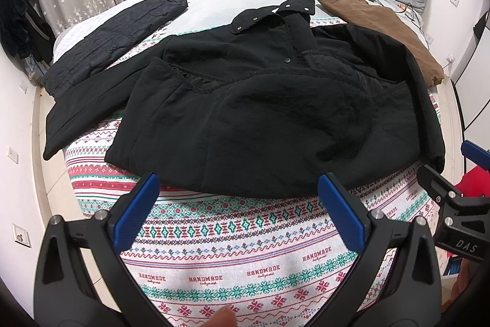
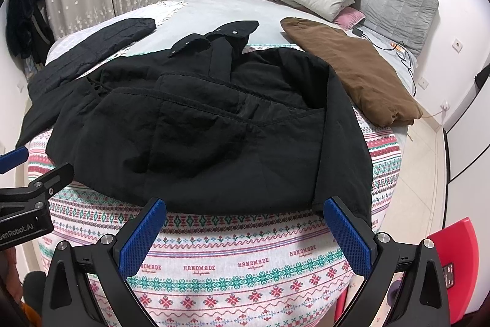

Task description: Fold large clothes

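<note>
A black jacket (image 1: 260, 112) lies spread on the patterned bedspread (image 1: 232, 238), with a brown garment (image 1: 382, 23) beyond its right shoulder. Both the left gripper (image 1: 239, 198) and right gripper (image 2: 245, 222) hover just short of the jacket's near hem, jaws wide apart and holding nothing

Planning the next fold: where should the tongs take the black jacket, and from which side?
Probably the near hem of the black jacket, one corner per side: left tongs and right tongs both hang open just short of it. Come in low from the near bed edge; the hem lies flat on the patterned blanket, a free edge facing the fingers.
</note>
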`<state>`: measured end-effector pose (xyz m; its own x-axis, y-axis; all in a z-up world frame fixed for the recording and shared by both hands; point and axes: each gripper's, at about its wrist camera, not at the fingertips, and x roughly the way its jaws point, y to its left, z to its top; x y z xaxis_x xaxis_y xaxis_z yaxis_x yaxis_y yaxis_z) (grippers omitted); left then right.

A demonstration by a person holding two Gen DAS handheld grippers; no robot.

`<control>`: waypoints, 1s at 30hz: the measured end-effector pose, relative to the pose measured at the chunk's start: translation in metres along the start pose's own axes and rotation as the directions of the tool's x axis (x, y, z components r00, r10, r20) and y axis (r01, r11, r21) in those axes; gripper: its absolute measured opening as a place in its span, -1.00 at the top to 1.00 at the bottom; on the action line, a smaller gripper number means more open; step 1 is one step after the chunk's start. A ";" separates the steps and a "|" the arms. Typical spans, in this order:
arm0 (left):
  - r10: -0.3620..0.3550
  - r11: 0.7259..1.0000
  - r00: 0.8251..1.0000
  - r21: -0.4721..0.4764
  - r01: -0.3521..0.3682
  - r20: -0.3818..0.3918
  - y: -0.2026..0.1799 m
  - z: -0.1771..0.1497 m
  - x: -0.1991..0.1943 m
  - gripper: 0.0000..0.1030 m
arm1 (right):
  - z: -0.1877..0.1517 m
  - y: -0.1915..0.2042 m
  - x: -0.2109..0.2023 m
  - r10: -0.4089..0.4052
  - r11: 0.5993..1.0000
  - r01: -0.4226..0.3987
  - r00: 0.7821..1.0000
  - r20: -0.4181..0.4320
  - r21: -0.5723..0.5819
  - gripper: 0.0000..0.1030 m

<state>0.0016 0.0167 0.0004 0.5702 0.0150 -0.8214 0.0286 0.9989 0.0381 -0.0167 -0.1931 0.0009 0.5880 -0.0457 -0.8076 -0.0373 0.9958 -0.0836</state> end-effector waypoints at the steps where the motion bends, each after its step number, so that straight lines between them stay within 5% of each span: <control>1: 0.000 1.000 1.000 0.000 0.000 -0.001 0.000 0.000 0.000 -1.00 | 0.000 0.000 0.000 -0.002 1.000 0.002 1.000 -0.003 -0.002 -1.00; 22: 0.020 1.000 1.000 -0.014 -0.020 0.001 0.006 0.002 0.006 -1.00 | 0.002 0.003 0.007 -0.015 1.000 0.015 1.000 -0.023 -0.011 -1.00; 27: 0.036 0.999 0.991 0.011 -0.038 0.125 0.012 0.003 0.000 -1.00 | 0.002 -0.004 0.008 -0.001 0.999 0.002 1.000 0.012 -0.039 -1.00; 30: 0.082 0.996 0.988 0.012 -0.084 0.134 0.029 0.007 0.005 -1.00 | 0.000 -0.020 0.005 -0.032 0.997 0.038 0.996 0.087 -0.062 -1.00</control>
<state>0.0115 0.0454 0.0015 0.6758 0.0902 -0.7315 -0.0097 0.9935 0.1135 -0.0131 -0.2136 -0.0011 0.6571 -0.0708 -0.7505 -0.0652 0.9865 -0.1502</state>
